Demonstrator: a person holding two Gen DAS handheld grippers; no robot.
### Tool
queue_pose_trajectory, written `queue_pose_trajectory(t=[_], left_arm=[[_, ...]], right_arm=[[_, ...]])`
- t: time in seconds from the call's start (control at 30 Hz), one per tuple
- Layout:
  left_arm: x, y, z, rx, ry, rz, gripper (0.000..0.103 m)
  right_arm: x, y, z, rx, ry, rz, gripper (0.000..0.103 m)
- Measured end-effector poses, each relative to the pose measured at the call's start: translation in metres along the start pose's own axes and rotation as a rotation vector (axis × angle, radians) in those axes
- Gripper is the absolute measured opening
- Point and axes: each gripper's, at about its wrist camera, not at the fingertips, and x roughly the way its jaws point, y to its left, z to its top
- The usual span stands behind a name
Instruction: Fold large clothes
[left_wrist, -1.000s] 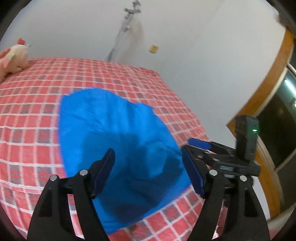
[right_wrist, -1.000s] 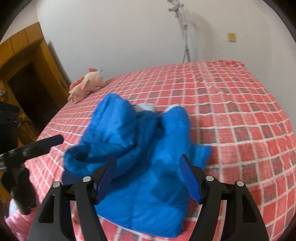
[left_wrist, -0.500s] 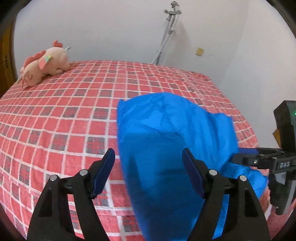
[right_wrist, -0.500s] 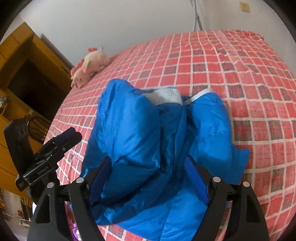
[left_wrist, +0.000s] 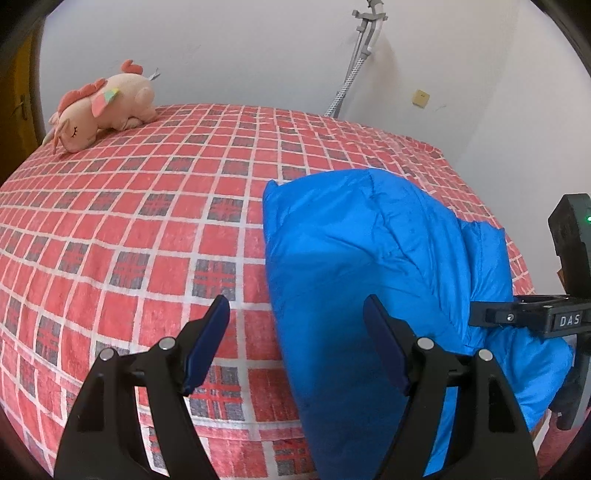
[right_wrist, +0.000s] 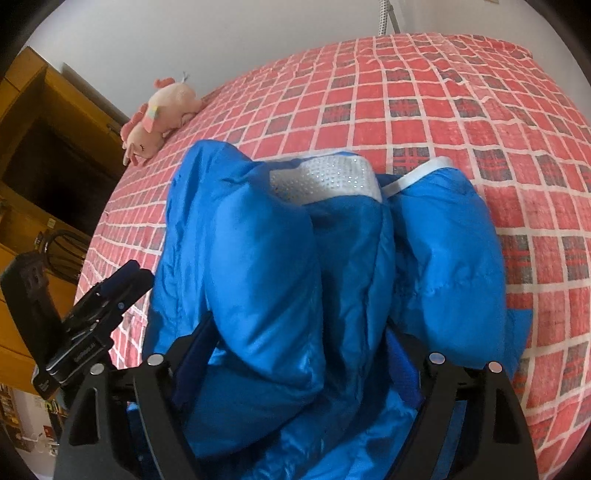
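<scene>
Blue jacket bulges between the right tool's jaws, just widened; left tool gapes empty beside it.

Checked bed: blue jacket, plush toy

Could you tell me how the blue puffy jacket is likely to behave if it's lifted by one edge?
The shiny blue puffy jacket will probably sag limply, since it bulges in soft folds. Its glossy fabric looks slippery, and the padded bulk suggests lightness.
</scene>
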Motion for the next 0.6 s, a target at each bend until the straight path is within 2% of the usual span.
queue_pose_trajectory(t=[0.07,0.17,0.23,0.27,0.33,0.43,0.6], left_arm=[[0.0,0.001,0.0,0.001,-0.005,0.013,0.074],[0.0,0.002,0.0,-0.002,-0.013,0.037,0.075],[-0.001,0.004,0.0,-0.008,-0.011,0.025,0.075],[-0.001,0.004,0.0,-0.009,-0.012,0.02,0.075],[-0.004,0.002,0.0,-0.001,-0.021,0.019,0.075],[-0.007,0.0,-0.001,0.005,-0.034,0.025,0.076],[-0.022,-0.01,-0.002,0.016,-0.056,-0.001,0.076]], right_arm=[[0.006,0.002,0.002,-0.007,0.006,-0.008,0.077],[0.006,0.01,0.003,-0.043,-0.006,-0.019,0.058],[0.004,0.016,0.003,-0.07,-0.02,-0.03,0.044],[0.001,0.02,0.002,-0.092,-0.035,-0.042,0.041],[-0.005,0.032,-0.001,-0.135,-0.071,-0.068,0.028],[-0.018,0.045,-0.003,-0.183,-0.114,-0.088,0.018],[-0.057,0.05,0.002,-0.186,-0.162,-0.002,0.014]])
